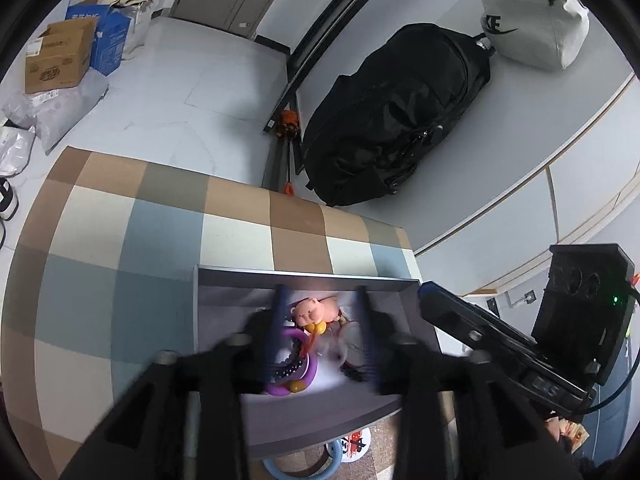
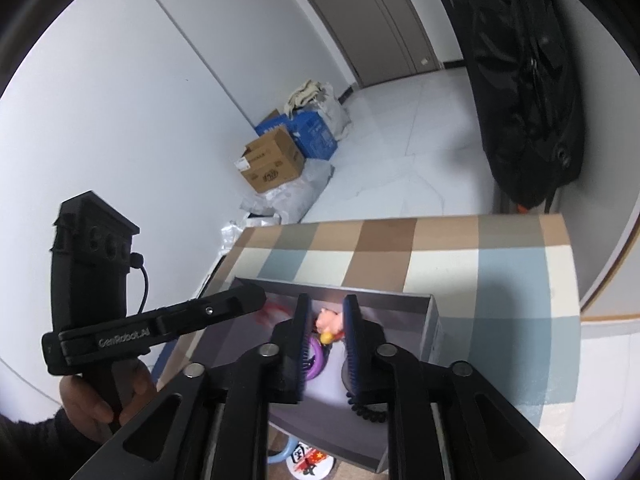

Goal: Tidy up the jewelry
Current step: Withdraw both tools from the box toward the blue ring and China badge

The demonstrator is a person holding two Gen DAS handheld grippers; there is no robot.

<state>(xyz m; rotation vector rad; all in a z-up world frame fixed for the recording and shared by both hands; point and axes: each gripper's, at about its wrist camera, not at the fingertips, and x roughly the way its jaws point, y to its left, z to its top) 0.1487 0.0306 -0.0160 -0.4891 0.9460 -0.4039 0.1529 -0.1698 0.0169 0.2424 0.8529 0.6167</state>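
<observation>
jewelry lies tangled in a grey box on the checked bench. only the left view shows a grey bag with partial "ke" lettering; only the right shows "genrobot.ai" on the left gripper. both it and the right gripper hang parted, grasping nothing.
</observation>
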